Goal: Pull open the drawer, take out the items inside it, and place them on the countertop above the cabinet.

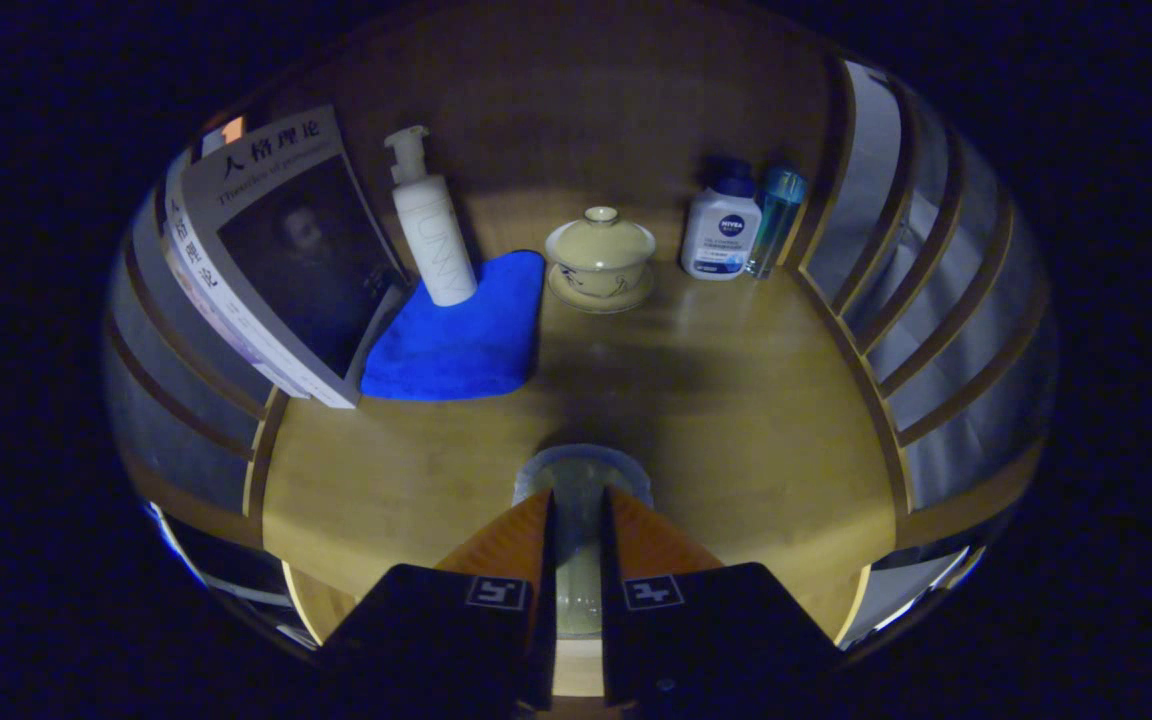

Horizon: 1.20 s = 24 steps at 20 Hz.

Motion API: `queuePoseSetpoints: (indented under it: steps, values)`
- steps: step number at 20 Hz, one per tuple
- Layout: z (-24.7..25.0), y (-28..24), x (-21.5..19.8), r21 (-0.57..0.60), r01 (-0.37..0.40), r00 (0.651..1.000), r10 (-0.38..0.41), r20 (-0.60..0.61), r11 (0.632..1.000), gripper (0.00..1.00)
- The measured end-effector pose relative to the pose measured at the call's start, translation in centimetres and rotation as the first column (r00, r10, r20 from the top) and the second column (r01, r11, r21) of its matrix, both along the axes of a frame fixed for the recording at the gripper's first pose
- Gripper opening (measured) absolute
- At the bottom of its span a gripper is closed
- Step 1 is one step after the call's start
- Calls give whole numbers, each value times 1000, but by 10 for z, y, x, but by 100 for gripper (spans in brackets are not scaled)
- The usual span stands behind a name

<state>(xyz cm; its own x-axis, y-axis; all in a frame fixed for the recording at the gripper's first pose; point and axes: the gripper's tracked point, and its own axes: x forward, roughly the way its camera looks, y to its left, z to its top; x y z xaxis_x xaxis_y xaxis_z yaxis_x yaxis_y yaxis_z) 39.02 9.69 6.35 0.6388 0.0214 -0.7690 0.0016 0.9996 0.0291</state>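
My gripper [577, 497] is over the wooden countertop [736, 400], its fingers close together on a small clear glass cup [582, 462]. Both fingers press on the cup's wall, and its round rim shows just ahead of the fingertips. I cannot tell whether the cup touches the countertop. Beyond the fingers a pale lidded tea bowl [600, 255] stands on its saucer near the back wall. A blue cloth [466, 340] lies to its left, with a white pump bottle [431, 235] standing at the cloth's far edge.
Books [276, 260] lean against the slatted left wall. A white bottle with a dark blue cap [722, 228] and a slim blue-green bottle [776, 215] stand at the back right. Slatted panels [936, 290] close off the right side.
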Motion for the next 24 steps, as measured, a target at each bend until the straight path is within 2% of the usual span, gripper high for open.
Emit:
queuePoseSetpoints:
  steps: [5, 9, 15, 19, 24]
  values:
    - [-1, 1, 0, -74, -68, 996, 72, 51, 995, 31]
    - [2, 7, -4, -52, -54, 995, 59, 86, 997, 38]
    - [24, -1, -6, -72, -17, 978, 32, 208, 997, 65]
    - [36, 4, -21, -52, -31, 966, 43, 255, 998, 65]
    - [53, 9, -45, -26, -41, 933, 47, 356, 999, 65]
